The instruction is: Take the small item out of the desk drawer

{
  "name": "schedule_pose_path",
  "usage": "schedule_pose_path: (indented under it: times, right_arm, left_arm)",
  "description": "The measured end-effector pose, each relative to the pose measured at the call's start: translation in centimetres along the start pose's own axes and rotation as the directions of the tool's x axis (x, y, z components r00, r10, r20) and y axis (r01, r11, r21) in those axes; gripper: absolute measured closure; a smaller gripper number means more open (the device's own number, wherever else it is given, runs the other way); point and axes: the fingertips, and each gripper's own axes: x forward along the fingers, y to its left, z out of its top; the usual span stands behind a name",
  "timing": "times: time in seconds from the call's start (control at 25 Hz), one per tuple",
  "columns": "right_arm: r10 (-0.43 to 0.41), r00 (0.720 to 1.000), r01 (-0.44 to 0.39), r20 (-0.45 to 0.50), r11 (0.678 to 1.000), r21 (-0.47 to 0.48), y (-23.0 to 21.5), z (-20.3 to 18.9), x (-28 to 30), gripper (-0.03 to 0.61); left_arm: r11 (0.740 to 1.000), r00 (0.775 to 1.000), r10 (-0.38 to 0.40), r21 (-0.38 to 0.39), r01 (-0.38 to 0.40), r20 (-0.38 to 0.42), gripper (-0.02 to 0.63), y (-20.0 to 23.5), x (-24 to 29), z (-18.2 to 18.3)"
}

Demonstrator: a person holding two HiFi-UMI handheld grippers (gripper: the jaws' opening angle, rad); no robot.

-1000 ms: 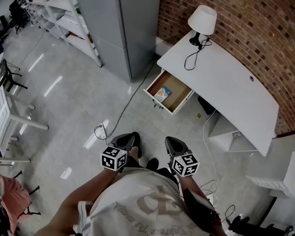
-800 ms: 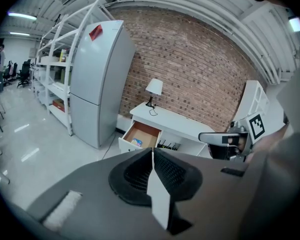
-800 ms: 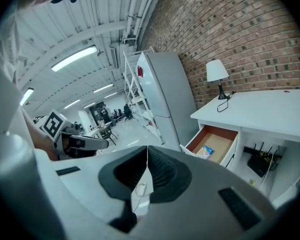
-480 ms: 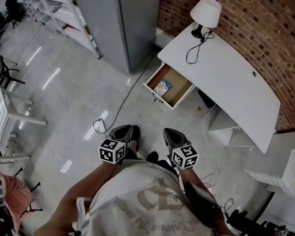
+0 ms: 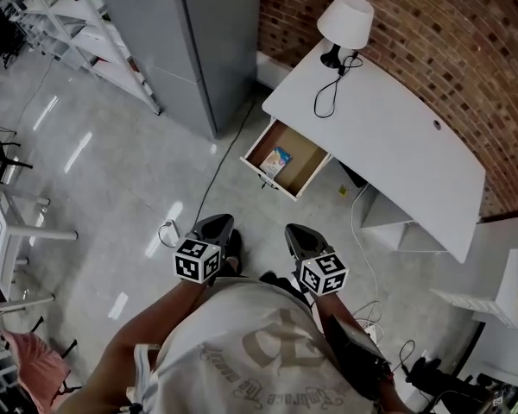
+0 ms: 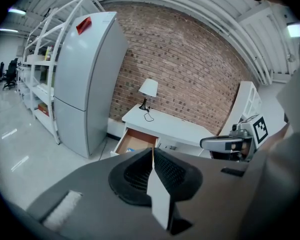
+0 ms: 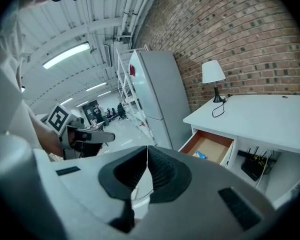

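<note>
Brick wall (image 5: pixel 397 24) at the back, glossy grey floor (image 5: pixel 112 188). White table (image 5: pixel 397 145) sits against the wall. Lamp (image 5: pixel 345 20) is on its far end, and the lamp cord (image 5: pixel 326 93) loops across the top.

Drawer (image 5: pixel 268 178) under the lamp end is pulled open toward the floor space. Small item (image 5: pixel 277 159), a light-blue packet, lies flat on the drawer bottom on the side nearest the fridge (image 5: pixel 190 41).

Left tool (image 5: pixel 217 222) and right tool (image 5: pixel 293 231) are both held low in front of the person, pointing toward the drawer and well apart from it. Both have their jaws closed together with nothing between them.

In the way or nearby:
- Black cable (image 5: pixel 216 175) crosses the floor from a coil just beside the left tool up to the gap between fridge and table. It passes close to the drawer's left corner.
- Fridge stands just left of the table, near the drawer's side.
- White shelving (image 5: pixel 78 33) is beyond the fridge.
- Under the table there is an open white compartment (image 5: pixel 388 227) and a black device with cables (image 7: pixel 254 165).
- More cables (image 5: pixel 371 317) lie on the floor by the right tool.
- Person's black shoes (image 5: pixel 235 248) are between the tools.
</note>
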Motion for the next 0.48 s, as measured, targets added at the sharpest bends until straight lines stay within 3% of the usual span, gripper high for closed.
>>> schedule_pose_path:
  times: [0.48]
  right_arm:
    - [-0.140,0.990,0.139,0.021,0.990,0.028,-3.2,3.1,1.8,0.572]
  left_arm:
    - [0.990,0.991,-0.133,0.046,0.134,-0.018,0.598,1.6,5.3,4.5]
